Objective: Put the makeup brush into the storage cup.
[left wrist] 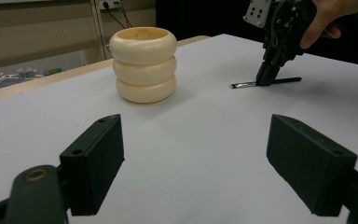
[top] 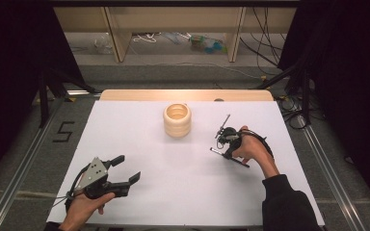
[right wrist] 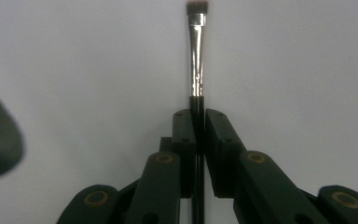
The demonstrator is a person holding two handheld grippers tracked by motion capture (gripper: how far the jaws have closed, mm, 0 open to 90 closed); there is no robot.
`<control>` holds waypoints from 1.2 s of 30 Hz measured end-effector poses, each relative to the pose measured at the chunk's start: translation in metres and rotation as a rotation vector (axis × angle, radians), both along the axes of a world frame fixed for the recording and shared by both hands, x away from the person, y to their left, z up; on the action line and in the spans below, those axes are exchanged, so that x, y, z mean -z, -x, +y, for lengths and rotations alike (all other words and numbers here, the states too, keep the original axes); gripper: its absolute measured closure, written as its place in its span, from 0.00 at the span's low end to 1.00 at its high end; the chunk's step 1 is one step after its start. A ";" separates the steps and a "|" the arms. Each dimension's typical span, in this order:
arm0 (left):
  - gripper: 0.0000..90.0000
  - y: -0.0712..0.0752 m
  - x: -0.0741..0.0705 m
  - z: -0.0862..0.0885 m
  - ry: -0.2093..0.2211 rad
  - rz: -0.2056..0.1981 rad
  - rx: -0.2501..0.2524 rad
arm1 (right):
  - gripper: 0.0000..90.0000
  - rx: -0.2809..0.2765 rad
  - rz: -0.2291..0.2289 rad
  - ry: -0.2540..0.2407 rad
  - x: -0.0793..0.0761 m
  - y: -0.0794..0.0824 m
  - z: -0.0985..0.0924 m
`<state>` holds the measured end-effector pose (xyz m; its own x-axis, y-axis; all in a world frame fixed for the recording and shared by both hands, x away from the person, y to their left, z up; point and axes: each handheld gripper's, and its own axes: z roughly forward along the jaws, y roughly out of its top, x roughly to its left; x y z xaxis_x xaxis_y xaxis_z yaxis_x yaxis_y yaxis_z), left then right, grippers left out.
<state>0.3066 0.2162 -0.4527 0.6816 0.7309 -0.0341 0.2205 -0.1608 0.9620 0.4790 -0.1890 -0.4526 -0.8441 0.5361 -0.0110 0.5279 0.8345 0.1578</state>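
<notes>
Brush [right wrist: 197, 56] sits pinched in the right gripper [right wrist: 196, 140], jaws pressed together on its dark handle, metal collar and bristles poking out ahead, low on the white table [top: 173, 168]. Looks light, thin and stiff; the handle is the sensible hold, bristles being soft. Left gripper [left wrist: 196, 163] hovers spread wide, empty, facing the ribbed cream pot [left wrist: 143, 64] nearby.

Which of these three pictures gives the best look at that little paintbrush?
The right gripper view: the brush runs up the middle, its metal ferrule and bristle tip clear, its black handle pinched by the right gripper. The left gripper view shows it far off, lying on the white table. The high view shows a thin dark stick.
</notes>
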 end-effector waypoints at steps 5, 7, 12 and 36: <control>0.21 0.000 0.000 0.000 0.002 -0.005 0.004 | 0.93 0.005 -0.004 -0.001 0.000 0.000 0.000; 0.21 0.000 0.000 0.000 0.009 -0.005 0.004 | 0.93 -0.002 -0.005 0.001 0.000 0.000 0.000; 0.21 0.000 0.000 0.001 0.002 -0.005 0.001 | 0.93 0.000 -0.019 -0.012 -0.002 0.001 0.000; 0.21 0.000 -0.001 0.001 0.006 -0.009 -0.007 | 0.93 0.036 -0.311 -0.283 -0.054 0.006 0.001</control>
